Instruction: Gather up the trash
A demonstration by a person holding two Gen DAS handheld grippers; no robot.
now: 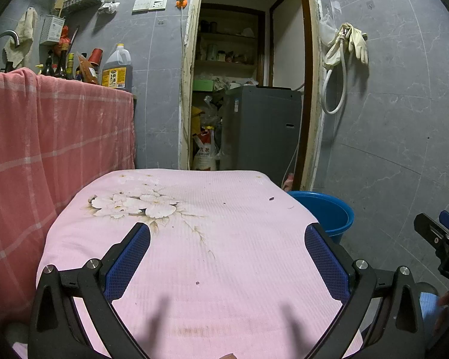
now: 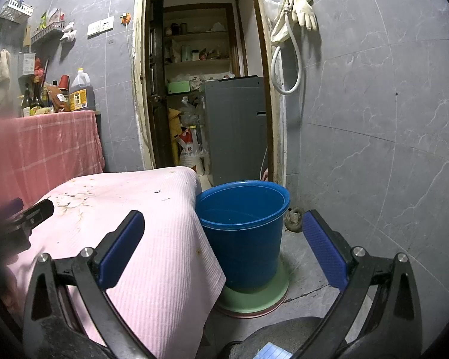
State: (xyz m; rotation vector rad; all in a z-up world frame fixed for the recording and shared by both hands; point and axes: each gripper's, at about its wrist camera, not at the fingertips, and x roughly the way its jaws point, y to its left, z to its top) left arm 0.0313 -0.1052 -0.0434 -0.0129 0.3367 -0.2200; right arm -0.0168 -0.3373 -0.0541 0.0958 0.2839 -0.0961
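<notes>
A table under a pink floral cloth (image 1: 224,254) carries only tiny dark scraps, one near its far right corner (image 1: 271,199) and one in the middle (image 1: 197,283). My left gripper (image 1: 227,230) hovers open above the cloth with nothing between its blue pads. A blue bucket (image 2: 242,224) stands on the floor just right of the table, on a green basin (image 2: 254,299). My right gripper (image 2: 223,218) is open and empty, straddling the table's edge (image 2: 194,239) and the bucket. The bucket's visible inside looks bare.
A counter draped in red checked cloth (image 1: 54,137) holds bottles at the left. Straight ahead, an open doorway (image 1: 248,89) shows a grey appliance and shelves. Gloves and a hose (image 2: 293,30) hang on the grey tiled wall. A floor drain (image 2: 293,220) lies behind the bucket.
</notes>
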